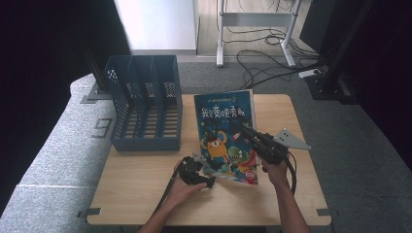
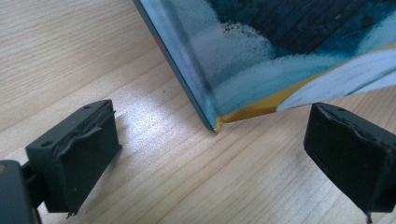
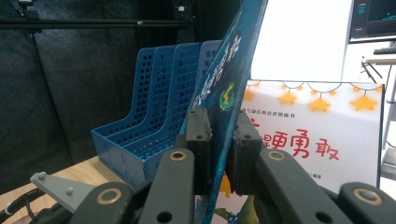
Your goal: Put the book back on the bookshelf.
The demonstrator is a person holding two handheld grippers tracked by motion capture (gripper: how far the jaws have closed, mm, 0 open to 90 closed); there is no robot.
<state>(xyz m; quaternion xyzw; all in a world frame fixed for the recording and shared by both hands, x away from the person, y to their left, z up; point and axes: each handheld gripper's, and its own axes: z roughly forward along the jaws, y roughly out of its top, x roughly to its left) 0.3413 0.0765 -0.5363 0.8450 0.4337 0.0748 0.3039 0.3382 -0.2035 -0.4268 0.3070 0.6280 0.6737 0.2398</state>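
Observation:
A picture book [image 1: 223,131] with a blue cartoon cover stands tilted on the wooden table [image 1: 145,179], right of a blue slotted file rack [image 1: 145,102]. My right gripper [image 1: 244,128] is shut on the book's right edge. In the right gripper view its jaws [image 3: 219,130] pinch the blue cover [image 3: 233,60] edge-on, with a white page bearing stars and red characters [image 3: 317,140] beside it. My left gripper [image 1: 204,170] sits at the book's lower left corner. Its jaws [image 2: 212,130] stand wide open, and the book's corner [image 2: 280,46] rests on the table between them, untouched.
The file rack [image 3: 154,116] has several upright slots, none with anything in it. Beyond the table's far edge lie cables [image 1: 262,58] and a white frame's legs [image 1: 221,48] on the floor. Dark curtains hang on both sides. A monitor [image 3: 373,18] shows at the far right.

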